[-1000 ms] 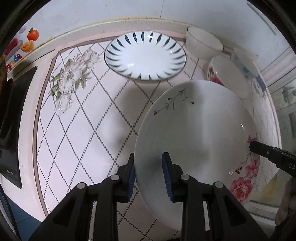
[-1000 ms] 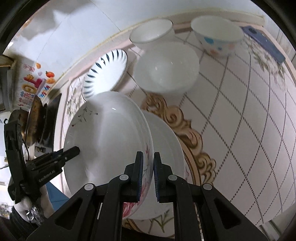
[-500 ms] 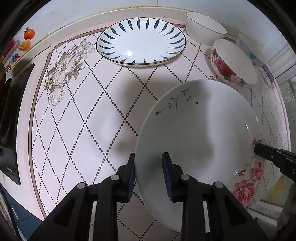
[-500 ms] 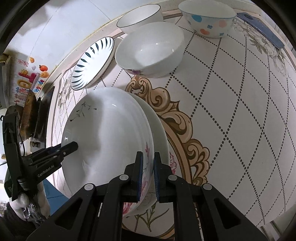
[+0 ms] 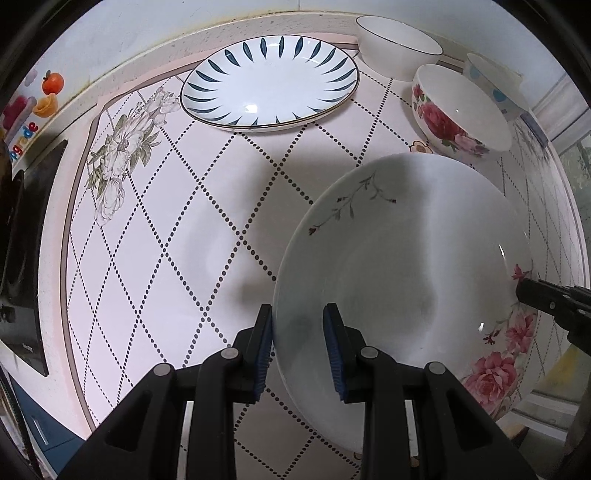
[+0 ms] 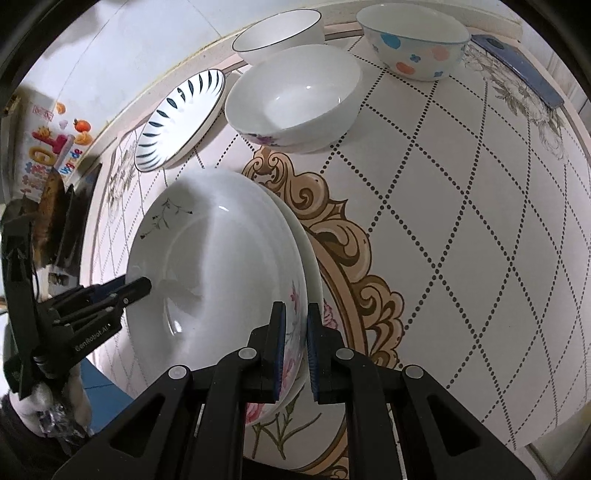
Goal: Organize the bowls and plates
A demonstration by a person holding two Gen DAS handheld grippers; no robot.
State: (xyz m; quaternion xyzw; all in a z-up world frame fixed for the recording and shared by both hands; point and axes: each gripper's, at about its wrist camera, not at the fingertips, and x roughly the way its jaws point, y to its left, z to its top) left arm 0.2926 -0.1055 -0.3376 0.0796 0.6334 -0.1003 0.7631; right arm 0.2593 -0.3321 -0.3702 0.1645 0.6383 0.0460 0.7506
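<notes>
A large white plate with pink roses (image 5: 406, 266) (image 6: 214, 266) is held between both grippers. My left gripper (image 5: 298, 349) straddles its near rim, jaws apart, the rim touching the left pad. My right gripper (image 6: 294, 341) is shut on the opposite rim. The plate sits low over a second white plate (image 6: 314, 266) lying under it. A plate with blue leaf marks (image 5: 269, 83) (image 6: 181, 118) lies at the back. A rose bowl (image 5: 458, 110) (image 6: 295, 99), a plain white bowl (image 5: 399, 46) (image 6: 279, 33) and a spotted bowl (image 5: 496, 88) (image 6: 413, 40) stand at the back right.
The counter (image 5: 184, 236) is tiled with dotted diamonds and flower prints. A black stove (image 5: 22, 258) sits at its left edge. A blue flat object (image 6: 517, 70) lies at the far right by the wall.
Both grippers have lowered the rose plate toward the counter and onto the plate beneath. The bowls and the blue-marked plate have not moved.
</notes>
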